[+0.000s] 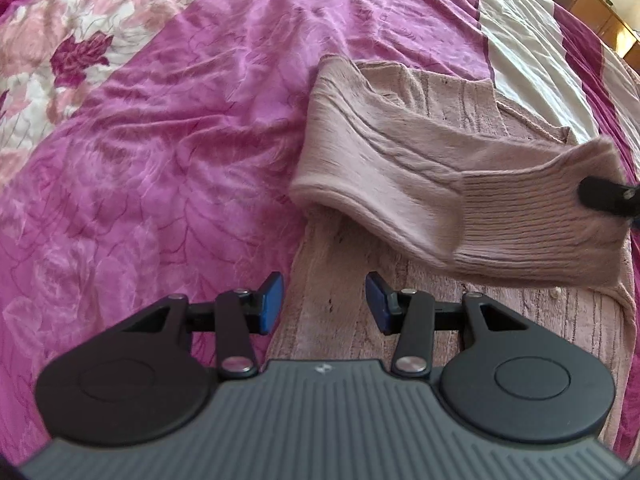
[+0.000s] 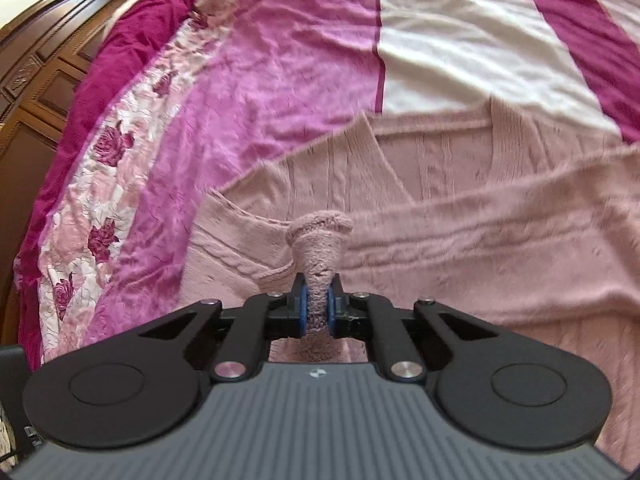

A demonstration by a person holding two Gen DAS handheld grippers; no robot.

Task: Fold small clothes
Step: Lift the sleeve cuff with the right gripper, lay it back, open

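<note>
Right tongs (image 2: 318, 312) clamped on cuff (image 2: 320, 236) of pink sweater (image 2: 460, 220), sleeve (image 1: 400, 172) drawn across body; left tongs (image 1: 325, 304) open, empty, above hem on bed (image 1: 168, 120).

A bed (image 1: 168, 128) under a magenta, floral and white bedspread (image 2: 460, 52) — a pink knit sweater (image 2: 460, 208) lies spread directly on it.

Left gripper (image 1: 325, 302) agape, pink sweater (image 1: 404, 160) (sleeve seemingly lifted)
</note>
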